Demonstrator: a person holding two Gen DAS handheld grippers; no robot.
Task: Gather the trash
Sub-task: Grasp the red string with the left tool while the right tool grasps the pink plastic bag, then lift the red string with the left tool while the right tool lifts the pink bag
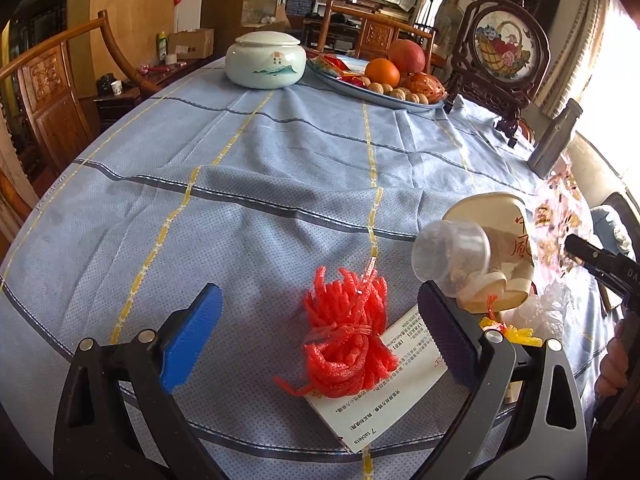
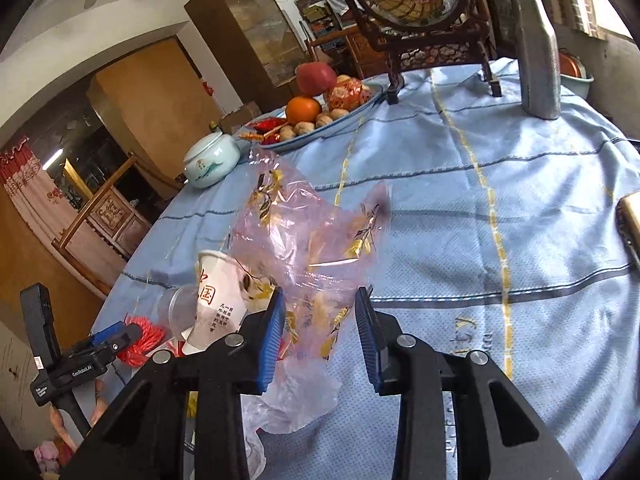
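A red foam net (image 1: 346, 332) lies on a white printed card (image 1: 384, 392) near the table's front edge, between the open jaws of my left gripper (image 1: 320, 332). Right of it lie a clear plastic cup (image 1: 452, 256) and a tipped white paper cup (image 1: 496, 240) with red characters. My right gripper (image 2: 320, 340) is open around the lower part of a pink see-through plastic bag (image 2: 304, 240) with gold print. The paper cup (image 2: 216, 300), clear cup (image 2: 180, 304) and red net (image 2: 144, 336) show at its left.
The blue checked tablecloth (image 1: 260, 184) covers a round table. At the back stand a pale ceramic jar (image 1: 264, 60), a fruit and nut plate (image 1: 360, 88), an embroidered screen on a dark stand (image 1: 504, 52) and a grey bottle (image 2: 536, 48). Wooden chairs (image 1: 48, 92) stand left.
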